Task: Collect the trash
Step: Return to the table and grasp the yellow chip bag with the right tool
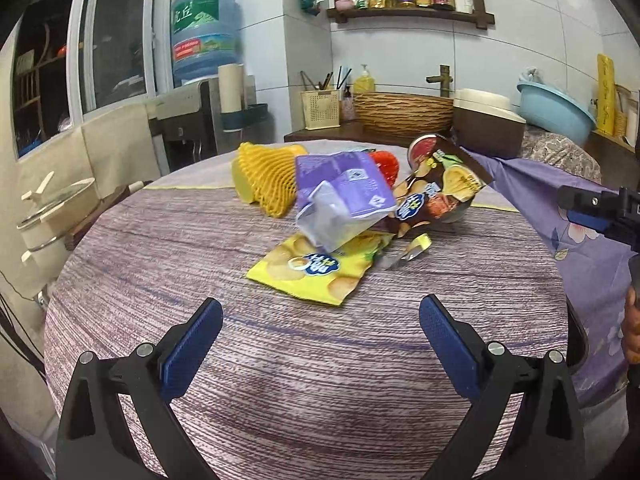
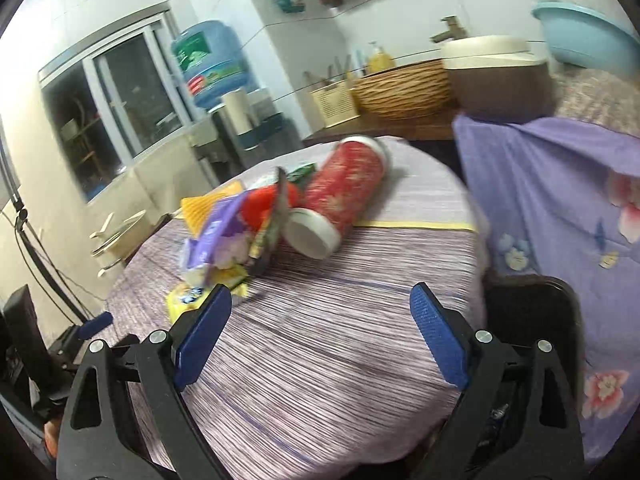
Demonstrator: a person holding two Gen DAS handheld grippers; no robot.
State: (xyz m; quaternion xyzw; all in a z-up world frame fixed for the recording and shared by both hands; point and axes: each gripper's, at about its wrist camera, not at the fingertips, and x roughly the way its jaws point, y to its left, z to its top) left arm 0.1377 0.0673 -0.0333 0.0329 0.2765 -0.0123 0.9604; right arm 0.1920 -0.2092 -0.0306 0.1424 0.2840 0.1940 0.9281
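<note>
The left gripper [image 1: 320, 316] hovers above the round table [image 1: 280, 380] at six o'clock, its blue-padded fingers [image 1: 192, 354] spread wide with nothing between them. Ahead, toward twelve o'clock, lies a heap of trash. A yellow chip bag [image 1: 312, 270] lies flat nearest the gripper, with a purple-and-white pouch [image 1: 340, 200] propped on top of it. A yellow foam fruit net [image 1: 266, 176] sits at the heap's ten o'clock side, touching the pouch. A dark brown chip bag [image 1: 436, 188] leans at two o'clock. The right gripper [image 1: 600, 210] shows partly at three o'clock.

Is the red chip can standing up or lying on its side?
On its side. The red chip can lies along the table, white end facing the camera.
</note>
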